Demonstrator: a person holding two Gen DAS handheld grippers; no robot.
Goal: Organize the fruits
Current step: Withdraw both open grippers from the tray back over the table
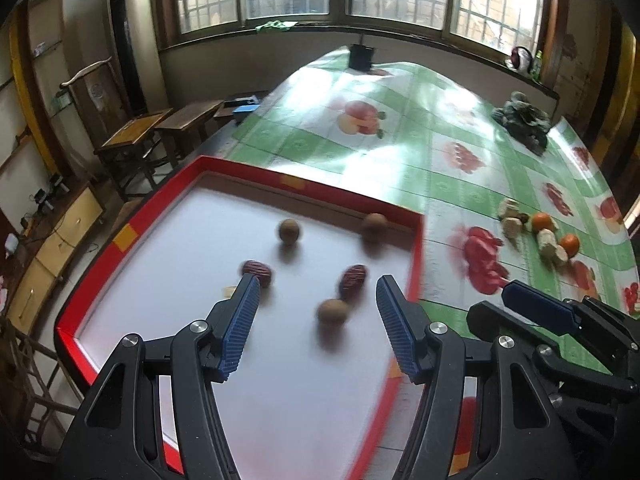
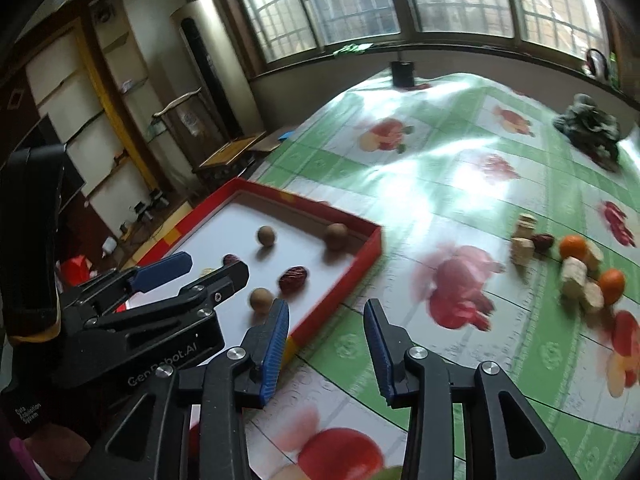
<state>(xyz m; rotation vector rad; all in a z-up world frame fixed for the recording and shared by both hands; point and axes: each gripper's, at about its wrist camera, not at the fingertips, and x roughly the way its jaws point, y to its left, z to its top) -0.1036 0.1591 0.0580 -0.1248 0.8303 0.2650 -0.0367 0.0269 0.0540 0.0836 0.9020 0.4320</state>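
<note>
A red-rimmed white tray [image 1: 416,256] [image 2: 372,248] sits at the table's left edge. In it lie three brown longans [image 1: 289,231] [image 1: 333,313] [image 1: 374,224] and two dark red dates [image 1: 353,279] [image 1: 257,271]. My left gripper [image 1: 316,292] is open and empty above the tray, a longan between its fingers. My right gripper [image 2: 326,312] is open and empty over the tablecloth beside the tray's right rim. To the right on the cloth lie two oranges [image 2: 573,246] [image 2: 612,285], several pale chunks [image 2: 576,280] and one date [image 2: 543,241].
A green checked tablecloth with fruit prints [image 2: 440,184] covers the table. A grey crumpled cloth [image 2: 588,128] lies far right. A black box [image 2: 402,73] stands at the far edge. Wooden stools [image 1: 160,132] stand left of the table.
</note>
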